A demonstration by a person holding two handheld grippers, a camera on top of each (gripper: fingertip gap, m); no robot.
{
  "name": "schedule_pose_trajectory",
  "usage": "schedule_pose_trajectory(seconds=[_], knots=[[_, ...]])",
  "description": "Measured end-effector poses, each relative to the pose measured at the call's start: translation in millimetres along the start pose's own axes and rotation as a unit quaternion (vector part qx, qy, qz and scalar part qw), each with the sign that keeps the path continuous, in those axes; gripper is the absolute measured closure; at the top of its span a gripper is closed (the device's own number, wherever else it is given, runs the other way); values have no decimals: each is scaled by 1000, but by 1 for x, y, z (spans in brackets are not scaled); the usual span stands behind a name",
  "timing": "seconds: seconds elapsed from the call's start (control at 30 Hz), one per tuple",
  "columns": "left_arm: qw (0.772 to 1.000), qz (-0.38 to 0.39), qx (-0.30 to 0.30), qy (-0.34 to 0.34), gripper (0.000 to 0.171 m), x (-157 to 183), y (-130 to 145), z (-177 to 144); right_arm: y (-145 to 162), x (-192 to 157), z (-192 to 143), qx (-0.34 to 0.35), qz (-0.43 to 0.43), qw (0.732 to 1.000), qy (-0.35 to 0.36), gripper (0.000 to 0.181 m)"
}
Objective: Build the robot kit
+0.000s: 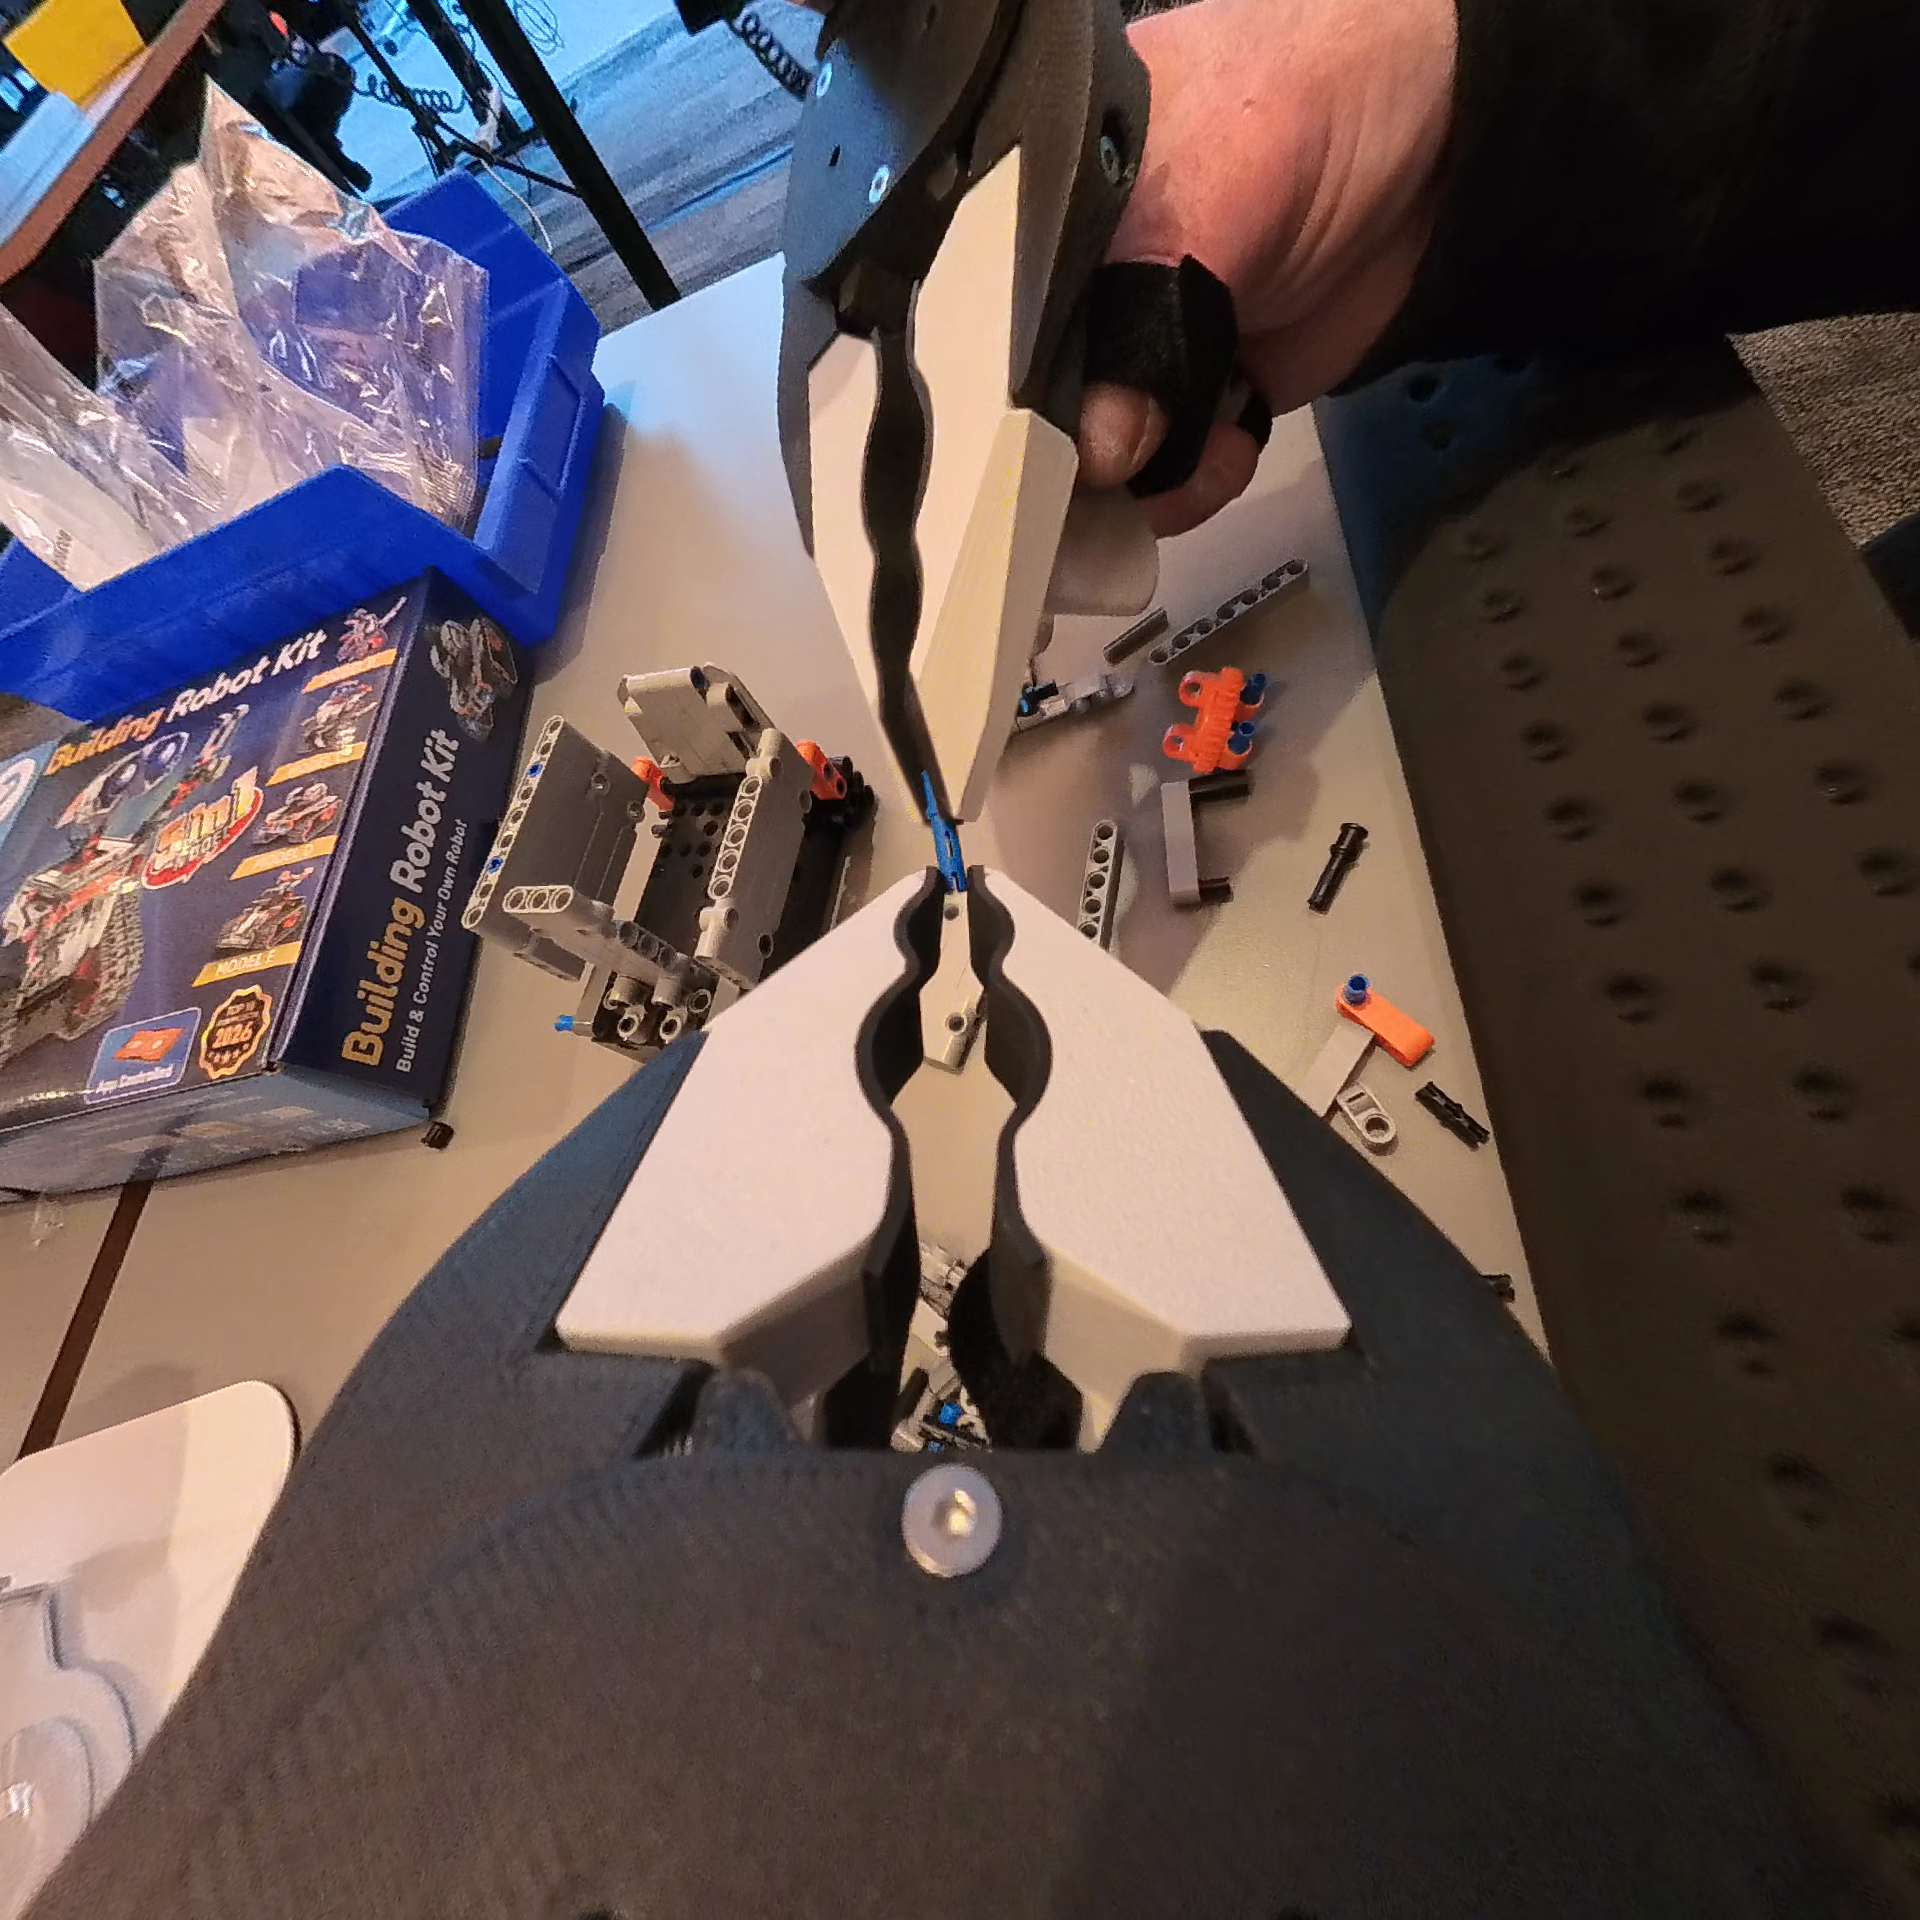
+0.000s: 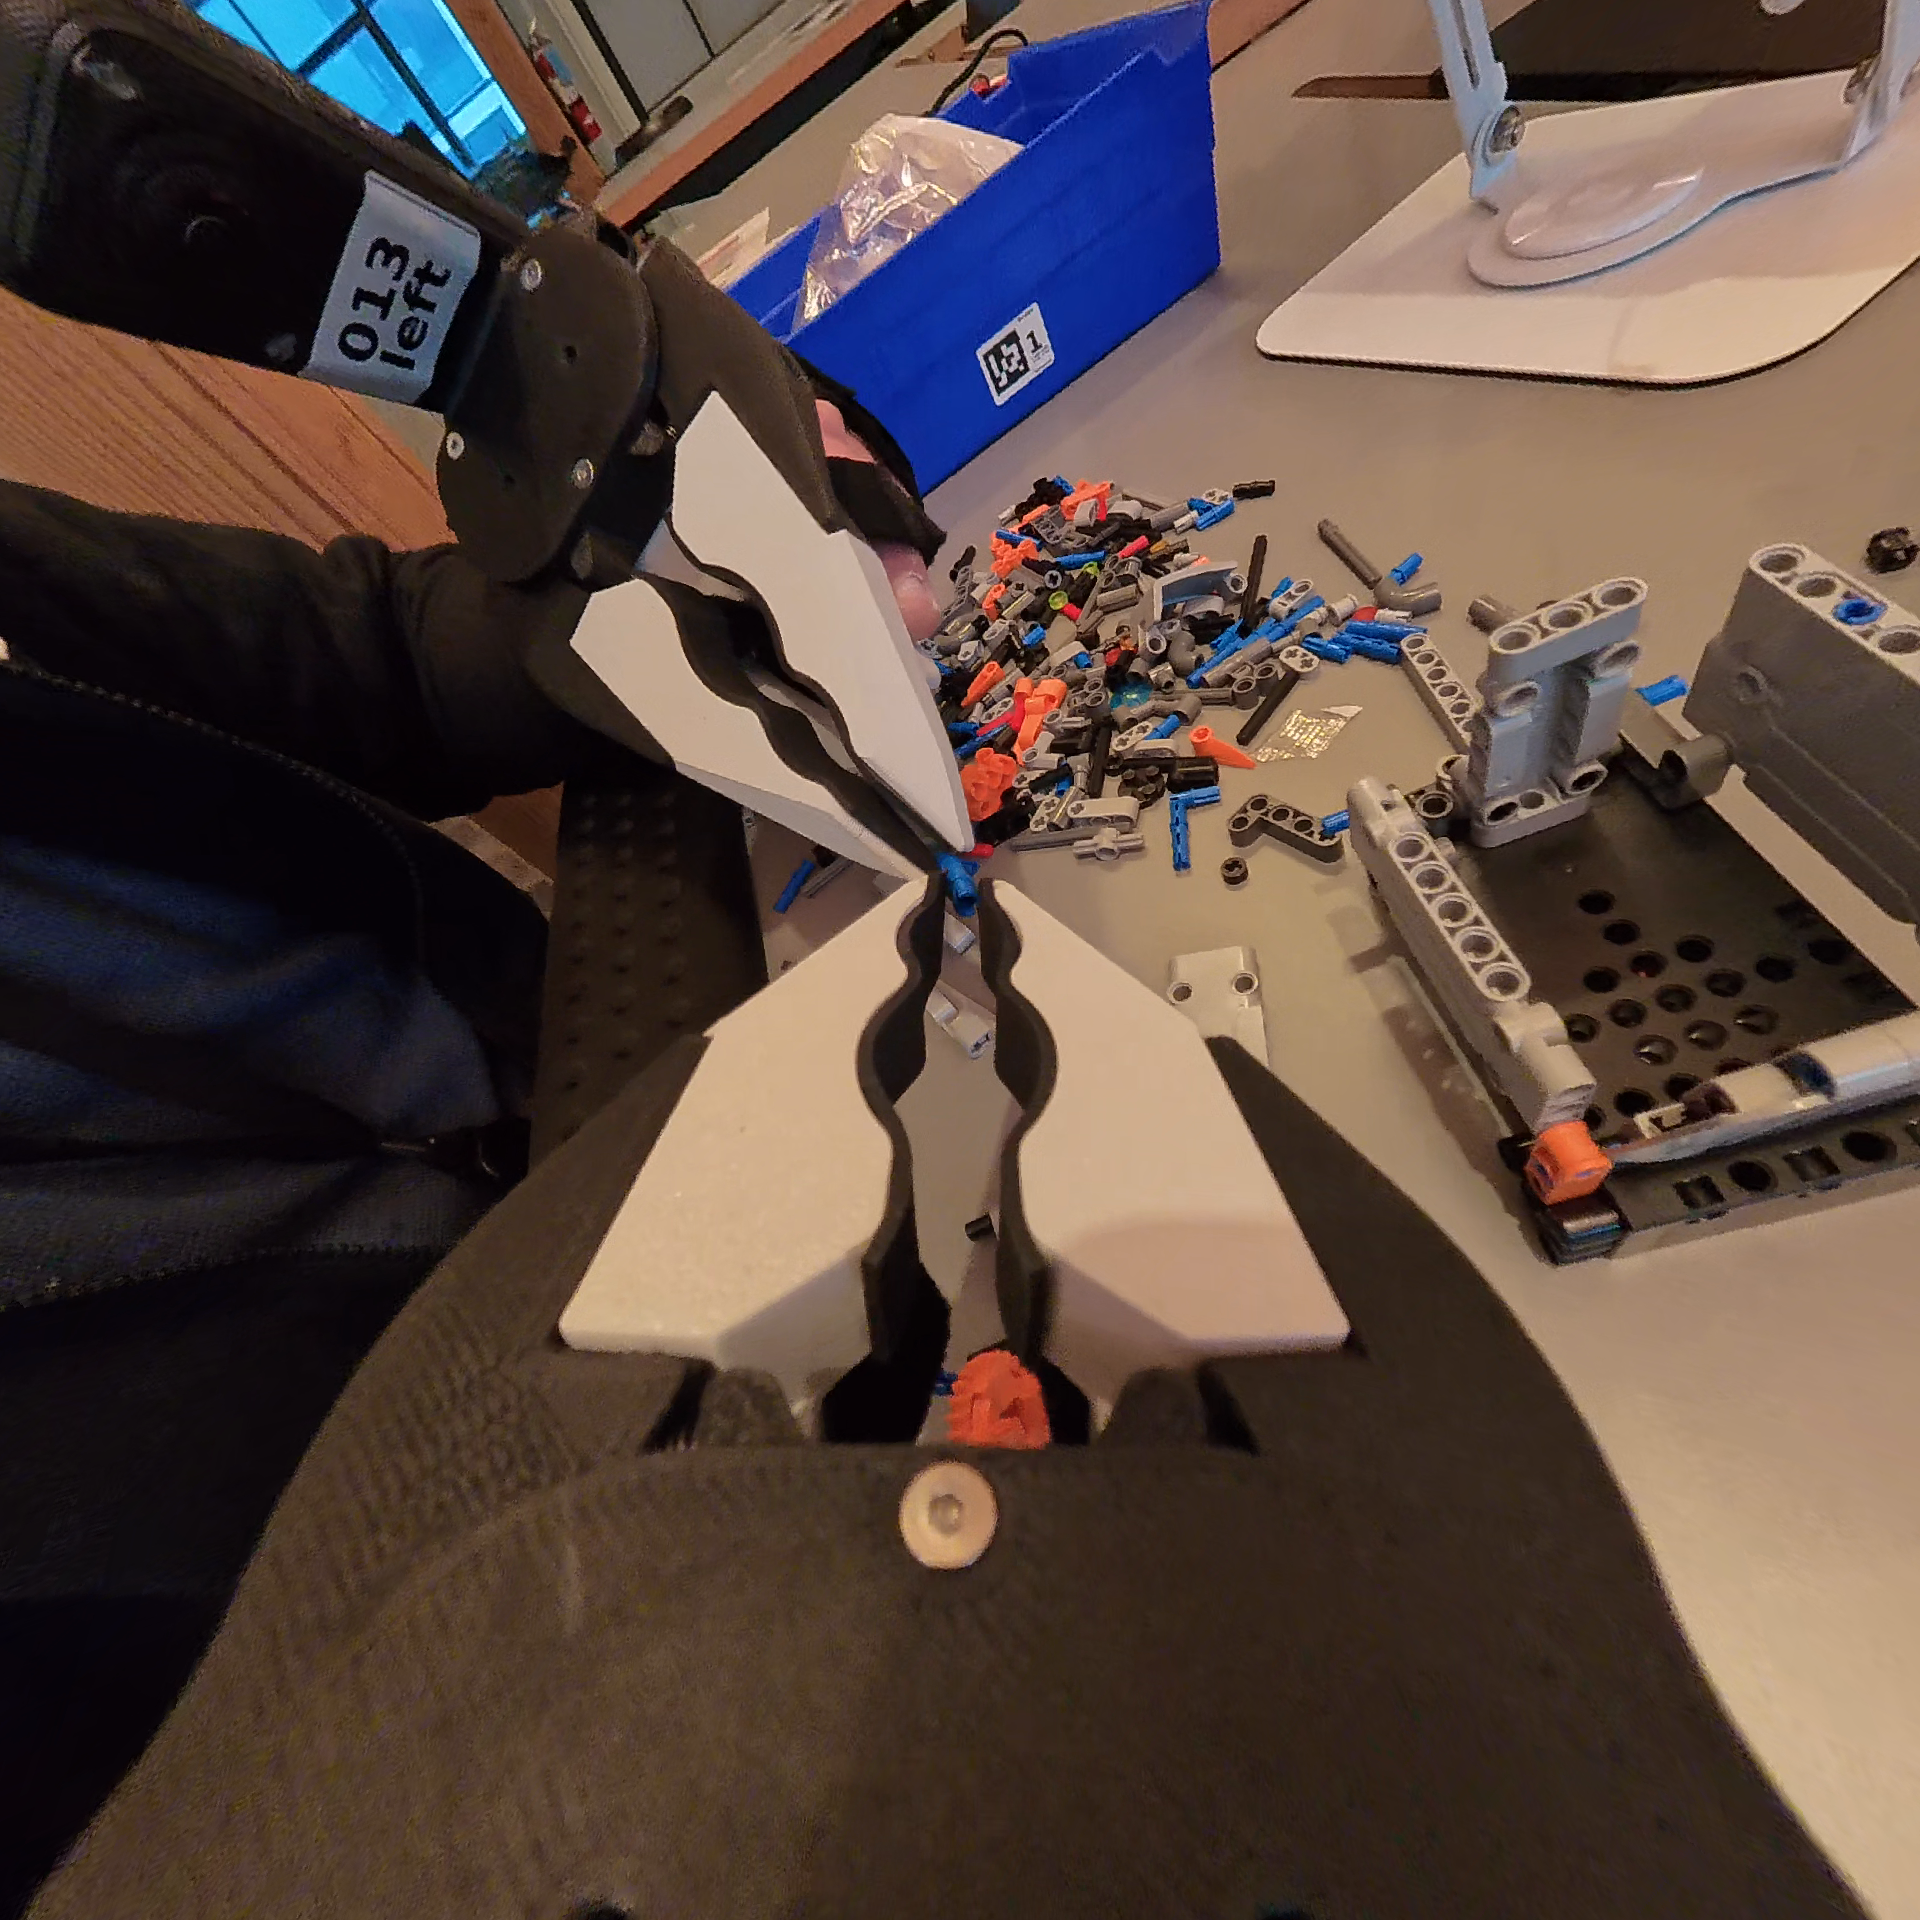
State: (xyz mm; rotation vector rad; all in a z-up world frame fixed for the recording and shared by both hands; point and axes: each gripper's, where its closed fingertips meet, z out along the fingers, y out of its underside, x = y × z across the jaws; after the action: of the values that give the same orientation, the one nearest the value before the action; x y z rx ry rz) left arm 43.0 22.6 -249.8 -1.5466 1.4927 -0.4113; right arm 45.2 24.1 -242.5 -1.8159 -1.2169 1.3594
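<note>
In the left wrist view my left gripper (image 1: 951, 883) is shut on a light grey beam (image 1: 956, 997) held lengthwise between its fingers above the table. A small blue pin (image 1: 945, 847) sticks out of the beam's far end. My right gripper (image 1: 940, 800) comes down from above, tip to tip with the left, and is shut on that pin. In the right wrist view my right gripper (image 2: 961, 888) pinches the blue pin (image 2: 958, 881), and the left gripper (image 2: 945, 842) meets it from the upper left. Both are held by gloved hands.
A partly built grey and black model (image 1: 675, 862) (image 2: 1662, 935) lies on the grey table. A pile of small parts (image 2: 1122, 675) sits behind the grippers, with loose parts (image 1: 1216, 717) to the right. A blue bin (image 2: 1091, 229), a kit box (image 1: 260, 883) and a white stand base (image 2: 1558, 301) border the area. My two grippers' fingertips are within a few centimetres of each other. Left tips and right tips are each some 35 cm from the white stand base (image 2: 1558, 301).
</note>
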Motion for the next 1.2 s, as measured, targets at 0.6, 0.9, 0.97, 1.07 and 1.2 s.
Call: schedule_pose_trajectory(seconds=[0.6, 0.9, 0.97, 1.07, 1.2], knots=[[988, -125, -45, 80, 170, 0, -6, 2, 1, 14, -7, -235, -460, 789, 333, 172], [983, -150, -50, 96, 171, -2, -14, 6, 7, 10, -7, -248, -435, 807, 314, 165], [981, -149, -54, 112, 171, 4, -13, 7, 11, 11, -5, -248, -412, 824, 298, 166], [984, -130, -76, 100, 171, -2, -3, -4, 17, 17, -11, -248, -386, 839, 293, 168], [981, -160, -73, 75, 171, -35, 8, -41, 19, 23, -25, -235, -350, 860, 287, 171]])
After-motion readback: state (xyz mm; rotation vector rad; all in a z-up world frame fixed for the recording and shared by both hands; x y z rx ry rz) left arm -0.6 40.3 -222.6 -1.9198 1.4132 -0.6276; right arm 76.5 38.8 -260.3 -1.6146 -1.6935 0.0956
